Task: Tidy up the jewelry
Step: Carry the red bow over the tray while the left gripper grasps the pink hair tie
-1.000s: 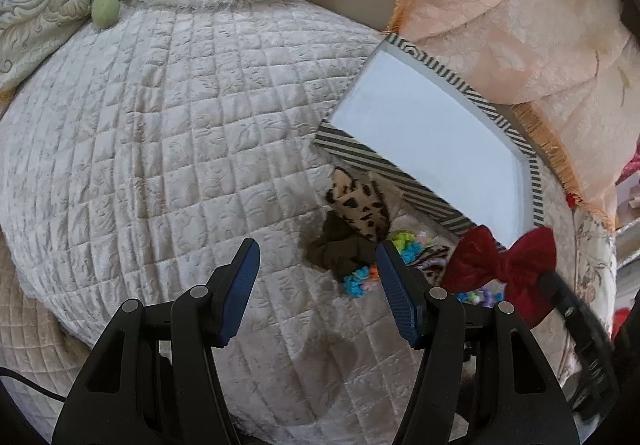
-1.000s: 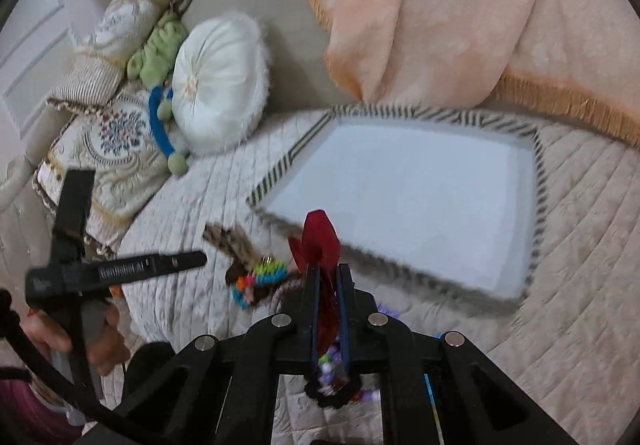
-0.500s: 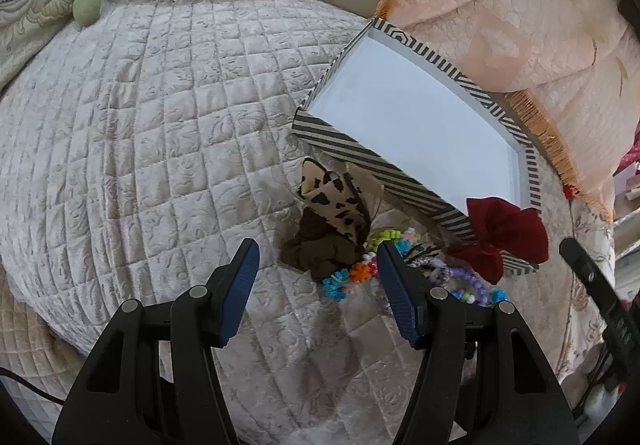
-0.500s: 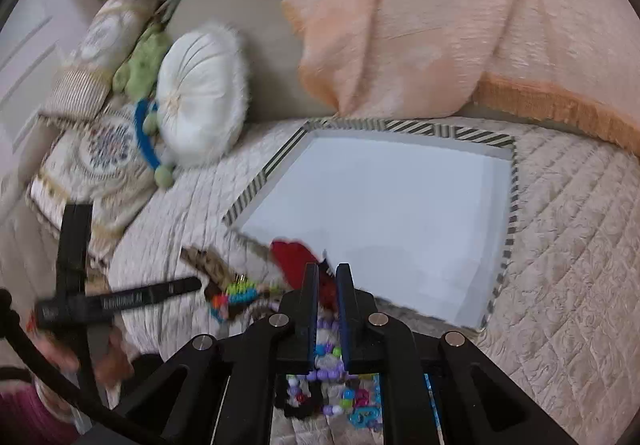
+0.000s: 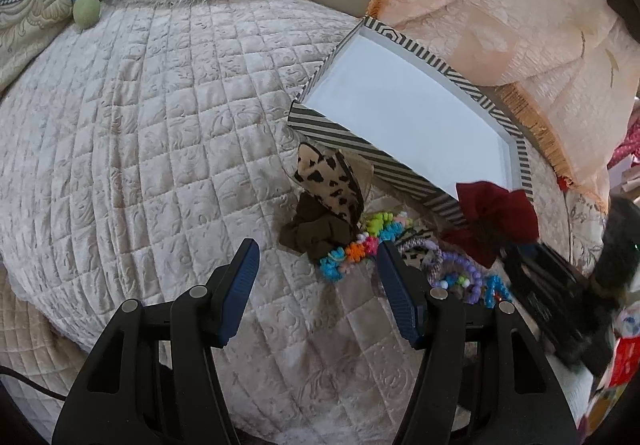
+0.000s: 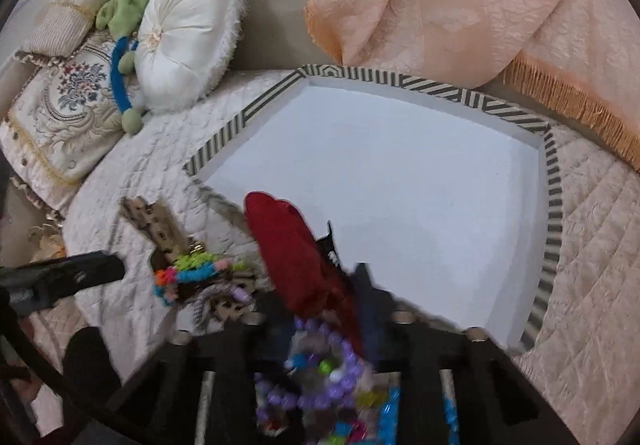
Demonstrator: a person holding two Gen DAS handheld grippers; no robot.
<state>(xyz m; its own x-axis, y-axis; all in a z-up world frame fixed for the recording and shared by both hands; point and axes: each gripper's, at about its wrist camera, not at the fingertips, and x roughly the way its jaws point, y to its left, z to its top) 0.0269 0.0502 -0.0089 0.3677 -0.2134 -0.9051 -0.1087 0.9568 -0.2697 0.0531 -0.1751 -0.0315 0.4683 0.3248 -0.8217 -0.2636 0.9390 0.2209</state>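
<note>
Lowered toward the box (image 6: 400, 181), my right claw (image 6: 344, 285) now carries the red bow (image 6: 296, 245) over its near striped rim, where a second ago it hung higher above the bed (image 5: 140, 145). Its jaws are opening, the bow between them and, by my reading, barely pinched. My left claw (image 5: 316, 277) hovers wide open and empty beside the pile of scrunchies (image 5: 320, 233) and bead bracelets (image 5: 460, 277) outside the box. To finish well, I should clear the rim fully before releasing, so the bow drops on the white floor inside.
</note>
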